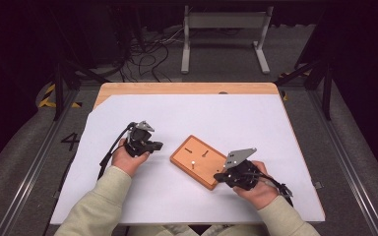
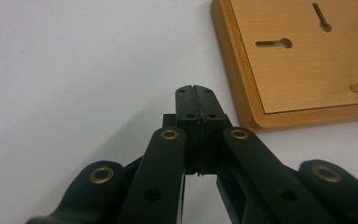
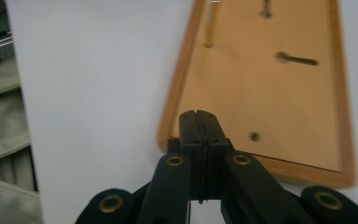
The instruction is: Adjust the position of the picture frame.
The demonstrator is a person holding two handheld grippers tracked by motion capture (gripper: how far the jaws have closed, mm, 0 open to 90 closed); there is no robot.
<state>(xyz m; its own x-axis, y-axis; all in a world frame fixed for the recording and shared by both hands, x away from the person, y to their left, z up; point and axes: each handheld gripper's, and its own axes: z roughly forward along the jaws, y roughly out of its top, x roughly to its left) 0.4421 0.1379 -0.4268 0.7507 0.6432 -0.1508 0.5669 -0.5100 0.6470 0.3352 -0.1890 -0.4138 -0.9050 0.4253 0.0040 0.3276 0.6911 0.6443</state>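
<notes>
The flat rectangular board of orange-brown wood (image 1: pixel 199 161) lies a little right of centre in the lower half of the high view, turned at an angle on the white sheet, its near corner just beside the right gripper. Its rim is rounded and darker than the pale, smooth inset face. In the left gripper view the board (image 2: pixel 303 60) fills the upper right, and two keyhole-shaped slots (image 2: pixel 273 44) are cut into the face, each a narrow channel ending in a round hole. A thin light wooden peg (image 1: pixel 192 162) stands upright from the board; in the right gripper view the same peg (image 3: pixel 209 25) rises near the top edge, and a small round hole (image 3: pixel 254 136) sits close to the jaws. The slots look made for a peg to slide along, which probably explains why the board lies between the two hands, reachable from either side.

The right gripper (image 1: pixel 219 175), black with a grey three-cornered plate on top, sits at the board's lower right corner. Its jaws are pressed fully together with nothing between them (image 3: pixel 199 116), the tips over the board's near edge.

The left gripper (image 1: pixel 158 145) rests left of the board and apart from it, pointing towards it. Its jaws also meet flat, gripping nothing (image 2: pixel 196 91), with bare sheet beneath.

The matte white sheet (image 1: pixel 128 113) covers most of a light wooden table (image 1: pixel 177 88), whose far edge shows as a strip in the upper middle. The person's pale ribbed sleeves (image 1: pixel 101 204) enter from the bottom edge.
</notes>
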